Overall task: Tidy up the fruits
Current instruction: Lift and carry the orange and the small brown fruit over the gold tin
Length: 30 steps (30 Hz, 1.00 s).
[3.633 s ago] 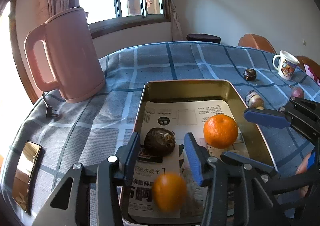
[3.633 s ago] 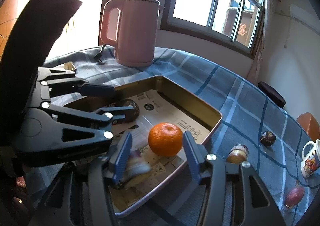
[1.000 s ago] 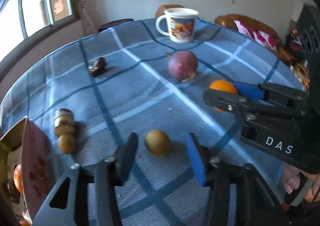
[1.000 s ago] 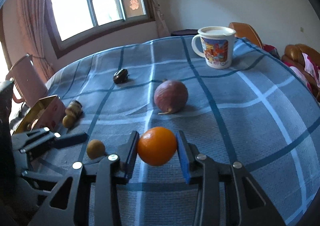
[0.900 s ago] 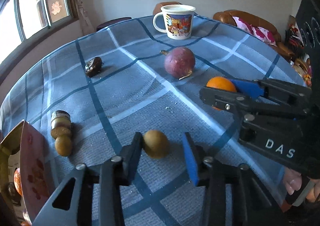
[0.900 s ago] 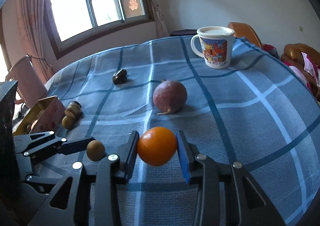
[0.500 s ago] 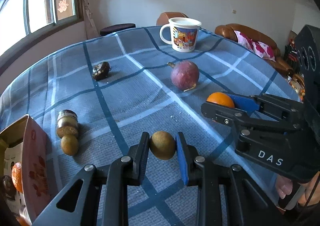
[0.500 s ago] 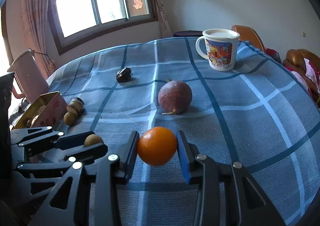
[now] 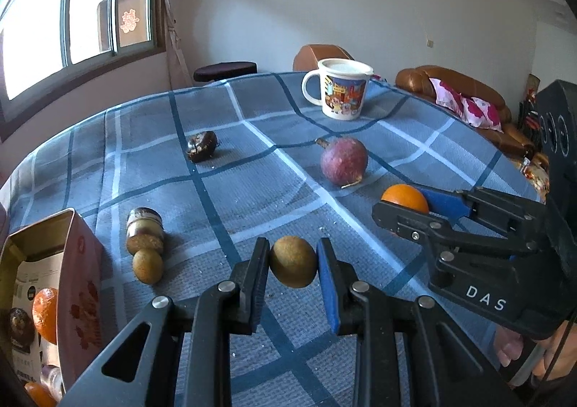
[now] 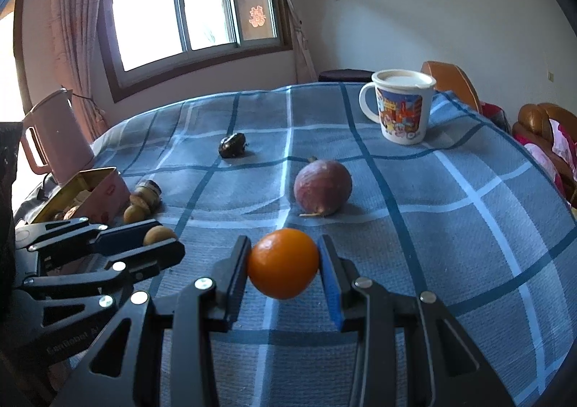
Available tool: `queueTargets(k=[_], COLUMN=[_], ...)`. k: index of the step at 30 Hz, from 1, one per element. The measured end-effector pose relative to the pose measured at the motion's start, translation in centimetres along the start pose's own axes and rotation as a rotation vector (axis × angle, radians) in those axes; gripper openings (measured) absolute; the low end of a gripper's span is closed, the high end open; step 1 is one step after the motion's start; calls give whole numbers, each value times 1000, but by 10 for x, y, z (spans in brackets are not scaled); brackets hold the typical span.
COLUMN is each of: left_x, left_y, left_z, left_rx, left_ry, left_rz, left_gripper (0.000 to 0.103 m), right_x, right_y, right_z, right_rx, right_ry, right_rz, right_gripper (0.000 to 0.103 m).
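My left gripper [image 9: 293,261] pinches a brown fruit [image 9: 293,266] at lower centre of its view; my right gripper [image 10: 283,262] clamps an orange [image 10: 283,263], the tin [image 10: 94,193] at mid-left.

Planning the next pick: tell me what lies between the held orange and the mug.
In the right wrist view, the purple fruit lies on the cloth between the orange and the mug.
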<state>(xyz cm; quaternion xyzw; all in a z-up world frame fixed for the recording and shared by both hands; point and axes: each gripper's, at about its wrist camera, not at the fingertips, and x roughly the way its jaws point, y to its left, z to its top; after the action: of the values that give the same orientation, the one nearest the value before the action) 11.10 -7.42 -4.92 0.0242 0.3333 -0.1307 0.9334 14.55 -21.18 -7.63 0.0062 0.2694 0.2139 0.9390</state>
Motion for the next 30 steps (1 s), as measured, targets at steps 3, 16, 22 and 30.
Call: queueTargets(k=[3,16,22,30], left_x=[-3,-15,-19,-24], left_y=[1,3,4,5], left_z=[0,-2,-2,-3], left_rx=[-8,-24,-31,-40], left_ry=[-15,-73,-95,-122], left_rz=[7,43,52,62], left_gripper=[28,28,28,28], right_x=[-2,-10,-14,-18], right_y=[2,5,8,11], right_z=[0,-1,-2,-3], right_rx=[-9,-36,-50,-70], right_ry=[-12,-62,-84,-113], right_rz=[5,21,18,16], right_gripper=[41,40,41,41])
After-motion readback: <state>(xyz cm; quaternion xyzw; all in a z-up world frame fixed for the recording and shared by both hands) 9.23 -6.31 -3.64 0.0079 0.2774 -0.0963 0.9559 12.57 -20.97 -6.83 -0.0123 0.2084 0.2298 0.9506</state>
